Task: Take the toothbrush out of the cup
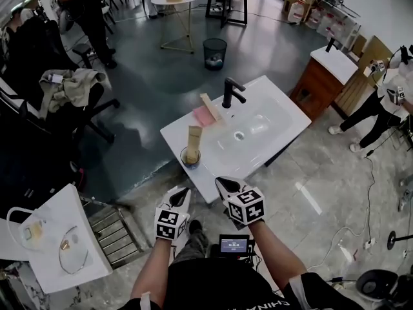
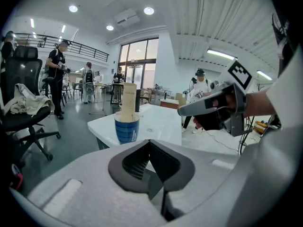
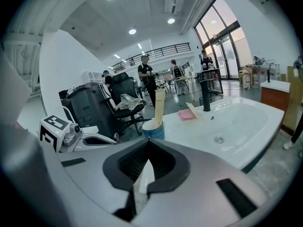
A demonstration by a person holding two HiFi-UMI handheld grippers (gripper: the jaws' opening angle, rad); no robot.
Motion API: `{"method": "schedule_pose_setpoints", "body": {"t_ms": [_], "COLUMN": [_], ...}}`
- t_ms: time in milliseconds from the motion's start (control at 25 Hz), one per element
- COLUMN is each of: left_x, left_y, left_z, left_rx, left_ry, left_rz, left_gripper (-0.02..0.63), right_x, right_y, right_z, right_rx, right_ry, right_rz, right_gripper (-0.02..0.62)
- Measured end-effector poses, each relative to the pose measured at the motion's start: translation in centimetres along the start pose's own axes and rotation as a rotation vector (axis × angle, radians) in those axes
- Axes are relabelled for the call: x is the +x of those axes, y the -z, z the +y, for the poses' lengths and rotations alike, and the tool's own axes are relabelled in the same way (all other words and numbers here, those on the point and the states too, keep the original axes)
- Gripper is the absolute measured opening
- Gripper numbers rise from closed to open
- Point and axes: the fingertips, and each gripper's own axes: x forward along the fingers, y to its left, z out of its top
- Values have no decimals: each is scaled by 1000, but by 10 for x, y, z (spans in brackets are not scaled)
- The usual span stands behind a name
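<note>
At the near left corner of the white washbasin counter [image 1: 277, 112] stands the blue ribbed cup [image 1: 190, 158], with the toothbrush in its tall beige carton [image 1: 194, 139] upright inside. Behind it are a pink cloth [image 1: 202, 116], a second beige carton [image 1: 211, 107] and a black tap [image 1: 230, 93]. The left gripper [image 1: 182, 193] and right gripper [image 1: 222, 183] hover near the counter edge, jaws together and empty, nothing between them and the cup. Only the head view shows the black mesh bin [image 1: 215, 52] on the grey floor.

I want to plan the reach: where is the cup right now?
In the head view the cup stands on the sink's near left corner, just ahead of the left gripper.
</note>
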Motion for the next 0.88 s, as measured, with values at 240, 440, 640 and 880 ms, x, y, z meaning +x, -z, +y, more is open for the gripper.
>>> {"method": "schedule_pose_setpoints", "body": {"t_ms": [240,440,640,880], "left_x": [19,32,40,48], "left_y": [-21,-35,-47,-53], "left_z": [37,59,78,87], "left_rx": [6,17,26,18], "left_ry": [27,56,71,74], "left_rz": [-8,-21,-37,-45], "left_gripper": [9,9,9,9], "right_x": [34,54,65,72], "right_y": [-27,-43,-56,-60], "right_z": [-4,-9,-13,-18], "right_rx": [-1,3,6,11], "right_ry": [12,38,63,74], "right_rz": [-2,-8,-22,-22], "right_gripper": [9,9,9,9]}}
